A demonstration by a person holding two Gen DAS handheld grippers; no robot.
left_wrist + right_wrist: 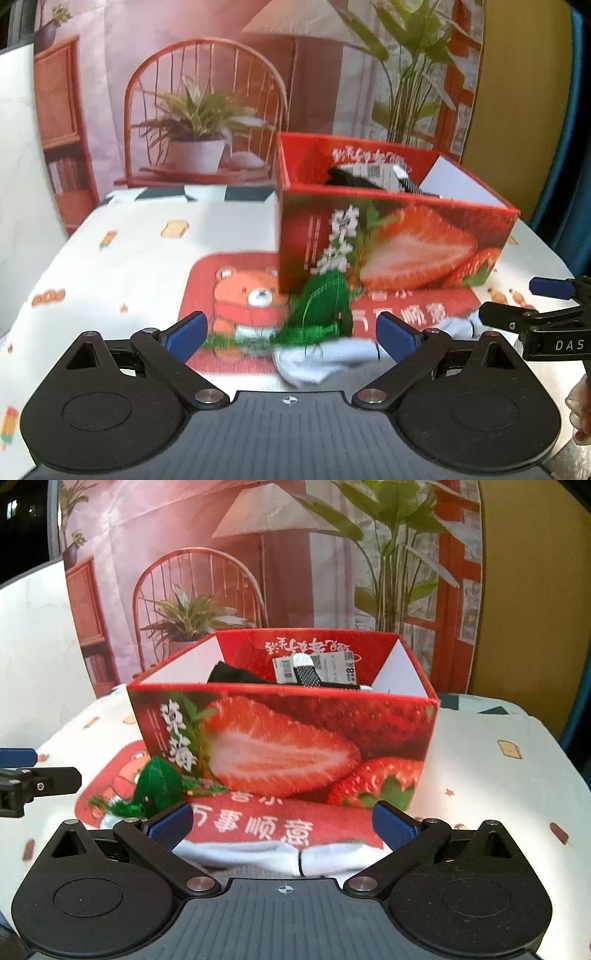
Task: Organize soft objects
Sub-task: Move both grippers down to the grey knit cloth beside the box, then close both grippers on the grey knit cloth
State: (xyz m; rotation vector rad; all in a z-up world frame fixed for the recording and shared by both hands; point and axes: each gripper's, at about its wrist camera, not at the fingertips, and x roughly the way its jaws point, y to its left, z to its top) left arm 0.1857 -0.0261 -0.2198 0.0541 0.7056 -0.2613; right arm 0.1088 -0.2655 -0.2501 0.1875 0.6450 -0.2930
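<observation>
A red strawberry-print box [391,243] stands open on the table; it also shows in the right wrist view [288,738]. Inside lie a black soft item [236,675] and a tagged black-and-white item [306,672]. A green mesh pouch [325,306] lies in front of the box on a white sock [321,360]. My left gripper [291,338] is open, its jaws on either side of the pouch and sock. My right gripper [282,825] is open above the white socks [295,853], with the green pouch [155,786] to its left.
A red bear-print mat [236,295] lies under the box on a white patterned tablecloth [129,266]. A printed backdrop of a chair and plants hangs behind the table. The right gripper [532,314] shows at the right edge of the left wrist view.
</observation>
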